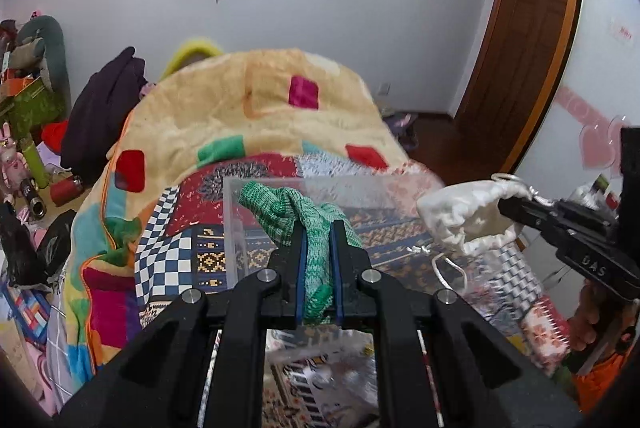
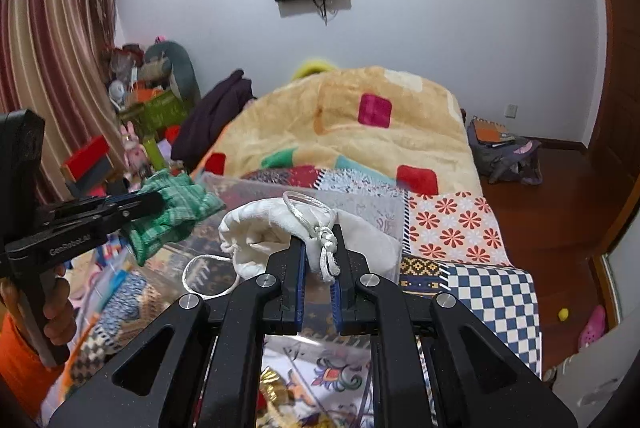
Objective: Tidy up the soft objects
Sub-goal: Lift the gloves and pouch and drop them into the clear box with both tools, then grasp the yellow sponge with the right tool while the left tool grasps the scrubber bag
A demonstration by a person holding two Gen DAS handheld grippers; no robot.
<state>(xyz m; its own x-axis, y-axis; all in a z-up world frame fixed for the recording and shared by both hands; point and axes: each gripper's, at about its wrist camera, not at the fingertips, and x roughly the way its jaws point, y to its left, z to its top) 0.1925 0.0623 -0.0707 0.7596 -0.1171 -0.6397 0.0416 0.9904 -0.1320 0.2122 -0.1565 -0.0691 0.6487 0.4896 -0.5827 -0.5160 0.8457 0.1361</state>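
My left gripper (image 1: 318,228) is shut on a green knitted glove (image 1: 304,216) and holds it above a clear plastic box (image 1: 240,228) on the bed. The glove also shows in the right wrist view (image 2: 172,211), held by the left gripper (image 2: 154,201). My right gripper (image 2: 320,234) is shut on a white drawstring pouch (image 2: 272,228), pinched at its knotted cord, over the clear box (image 2: 372,211). In the left wrist view the pouch (image 1: 464,216) hangs from the right gripper (image 1: 504,205) at the box's right side.
The bed carries a patchwork cover (image 2: 460,228) and a piled yellow blanket (image 1: 256,107). Clutter and toys stand at the left (image 1: 28,147). A bag (image 2: 500,151) lies on the wooden floor by the door (image 1: 528,39).
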